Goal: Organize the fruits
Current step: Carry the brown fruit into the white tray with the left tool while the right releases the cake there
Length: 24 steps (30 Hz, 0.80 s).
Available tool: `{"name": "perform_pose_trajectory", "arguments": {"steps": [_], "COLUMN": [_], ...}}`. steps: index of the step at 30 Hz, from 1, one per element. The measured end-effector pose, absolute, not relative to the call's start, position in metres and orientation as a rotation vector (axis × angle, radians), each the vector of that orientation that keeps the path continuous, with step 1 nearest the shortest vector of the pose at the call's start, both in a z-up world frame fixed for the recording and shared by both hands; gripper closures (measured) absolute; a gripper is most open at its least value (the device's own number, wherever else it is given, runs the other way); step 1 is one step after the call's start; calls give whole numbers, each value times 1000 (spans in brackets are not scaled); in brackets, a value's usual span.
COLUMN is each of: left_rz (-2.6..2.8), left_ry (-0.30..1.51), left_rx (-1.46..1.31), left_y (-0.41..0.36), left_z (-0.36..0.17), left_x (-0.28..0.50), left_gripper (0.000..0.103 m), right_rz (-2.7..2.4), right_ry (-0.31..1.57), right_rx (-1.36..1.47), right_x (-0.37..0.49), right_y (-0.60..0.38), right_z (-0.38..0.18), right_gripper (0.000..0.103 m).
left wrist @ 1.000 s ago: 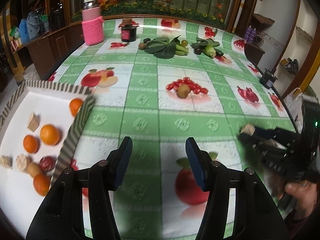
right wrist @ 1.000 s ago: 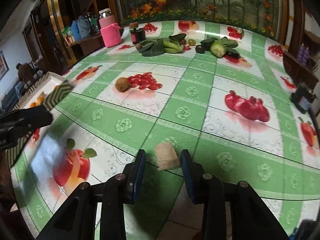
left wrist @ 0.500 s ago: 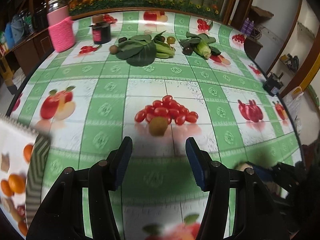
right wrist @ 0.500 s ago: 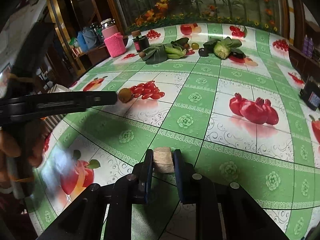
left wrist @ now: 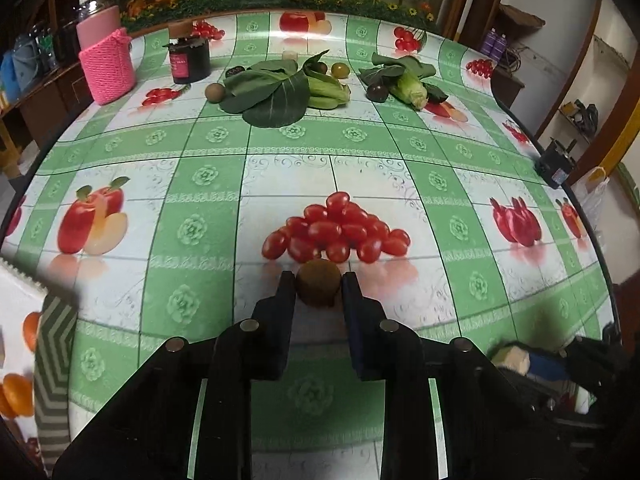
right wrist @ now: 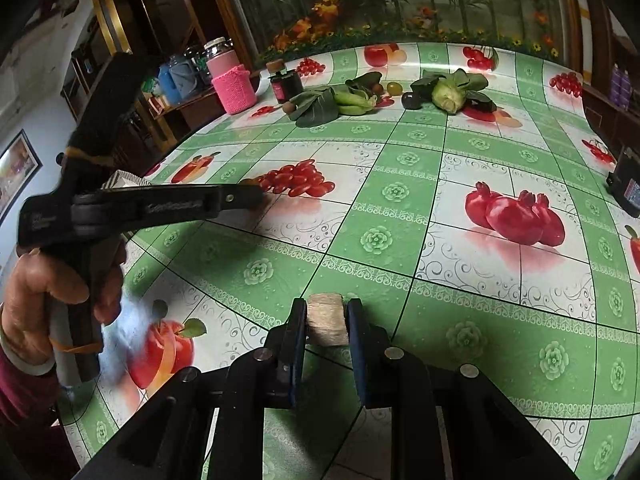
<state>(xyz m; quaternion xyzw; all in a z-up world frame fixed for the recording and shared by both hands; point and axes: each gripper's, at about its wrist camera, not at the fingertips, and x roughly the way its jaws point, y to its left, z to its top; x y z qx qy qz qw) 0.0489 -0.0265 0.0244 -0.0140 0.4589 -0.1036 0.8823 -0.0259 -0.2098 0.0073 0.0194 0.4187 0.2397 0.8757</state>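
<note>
Two grips at once: our left gripper (left wrist: 319, 286) has its jaws pinched on a kiwi (left wrist: 318, 282), and our right gripper (right wrist: 327, 320) has its jaws pinched on a beige chunk (right wrist: 326, 319). Both pieces sit low over the table (left wrist: 200, 152); contact with the cloth we cannot tell.

Kiwi sits at 6 o'clock of the printed tomato pile, dead centre of the left wrist view. The chunk shows at 6 o'clock in the right wrist view, and at 4 o'clock in the left one. The tray (left wrist: 52, 320) is at 8 o'clock in the left wrist view, with oranges (left wrist: 16, 394) already in it.

Step, as we read it: pick done on both sides, carry to the tray next. The next move calls for a lift clear of the cloth, then a swing toward 8 o'clock, over the tray's raised rim, one gripper at a time so they don't clash.

Materials, quick:
- kiwi: round, brown, matte, fuzzy; likely to roll if dropped.
- chunk: blocky, pale, rough fibrous faces, flat sides suit the pads.
- table cover: glossy plastic, green-white checks, printed fruit.
- tray: white floor, grey zigzag rim, looks like card.
- gripper fingers: black plastic with blue pads.

More loose items wait at 12 o'clock: leafy greens (left wrist: 272, 92), corn (left wrist: 408, 88), another kiwi (left wrist: 215, 92), dark plum (left wrist: 378, 92). The person's left hand (right wrist: 56, 300) wraps the left handle.
</note>
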Motion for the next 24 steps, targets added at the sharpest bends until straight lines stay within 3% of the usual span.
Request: {"name": "perform_pose_trajectory", "arguments": {"steps": [15,24], "left_rz": [-154,-145], "left_ry": [891,853], "left_rx": [-114,-156], "left_y": [51,80], "left_z": [55,64], "left_x": [-36,-62], "left_gripper": [81,80], "right_rz": [568,474], "right_ry": [812,800], "right_rx": [4,44], "right_x": [-53,-62], "right_y": [-164,-201], "right_z": [32,44], "right_gripper": [84,79]}}
